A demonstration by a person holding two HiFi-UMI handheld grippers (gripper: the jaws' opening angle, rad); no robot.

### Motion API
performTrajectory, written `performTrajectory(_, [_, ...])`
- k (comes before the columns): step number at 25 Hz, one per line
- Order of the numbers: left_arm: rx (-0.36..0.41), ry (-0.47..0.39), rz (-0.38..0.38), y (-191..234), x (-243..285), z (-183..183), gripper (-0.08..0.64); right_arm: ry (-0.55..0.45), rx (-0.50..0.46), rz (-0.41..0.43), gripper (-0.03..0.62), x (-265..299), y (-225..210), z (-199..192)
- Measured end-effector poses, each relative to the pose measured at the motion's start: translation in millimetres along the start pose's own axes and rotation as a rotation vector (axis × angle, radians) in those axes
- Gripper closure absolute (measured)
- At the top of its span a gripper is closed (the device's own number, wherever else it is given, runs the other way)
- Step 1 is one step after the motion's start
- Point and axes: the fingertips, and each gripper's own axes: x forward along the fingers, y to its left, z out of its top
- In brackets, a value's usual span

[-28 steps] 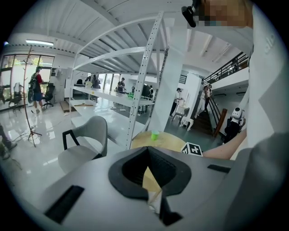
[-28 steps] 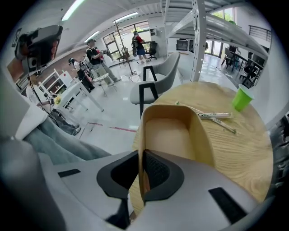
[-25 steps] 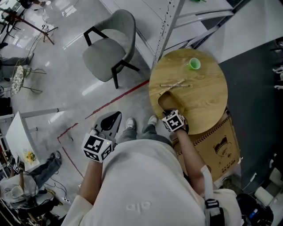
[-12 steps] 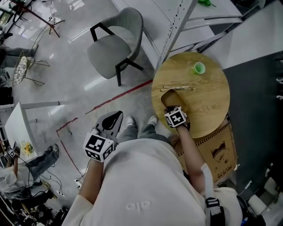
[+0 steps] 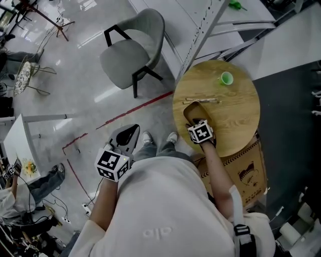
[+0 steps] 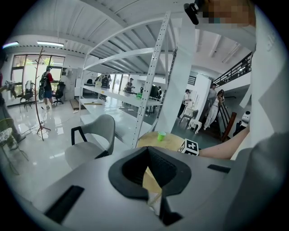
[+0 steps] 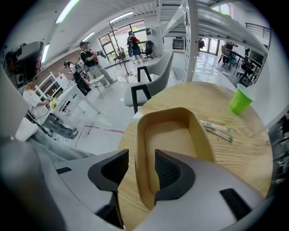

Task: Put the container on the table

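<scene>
Right gripper (image 7: 139,163) jaws have just been opened, now released; container (image 7: 169,135) wall is straddled, not pinched. Container is set on table (image 7: 239,153), centre frame. Placing looks done; next, gripper prob. needs lifting clear w/o snagging rim.

Bright, even white light fills the hall. In the left gripper view, tall windows (image 6: 20,67) at the left and a ceiling strip light (image 6: 49,43) glow almost white. In the right gripper view, more strip lights (image 7: 72,9) streak overhead. In the head view the glossy floor (image 5: 85,85) throws back pale patches of glare, and the chair (image 5: 123,62) casts only a faint shadow. The wooden bench (image 5: 235,115) is evenly lit and sharp. Both gripper views bend the straight shelf posts (image 6: 152,81) and darken to black at their corners. Their nearest foreground is soft.
</scene>
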Motion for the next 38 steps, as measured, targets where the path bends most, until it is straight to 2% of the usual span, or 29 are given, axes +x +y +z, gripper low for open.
performTrajectory(6, [-0.008,-0.023,-0.011,11,-1,4,0.546,-0.07,0.015,-0.003,0.405,-23,7,18])
performTrajectory(16, [-0.012,-0.101,-0.038,25,-7,27,0.546,-0.282,0.033,-0.041,0.545,-99,32,76])
performTrajectory(22, [0.001,-0.153,-0.07,24,-7,49,0.546,-0.425,-0.014,-0.029,0.56,-147,60,118])
performTrajectory(28, [0.015,-0.213,-0.116,17,-8,71,0.546,-0.608,-0.053,-0.031,0.566,-207,86,154])
performTrajectory(38, [0.074,-0.307,-0.195,1,-18,117,0.546,-0.869,-0.123,-0.051,0.566,-290,117,186])
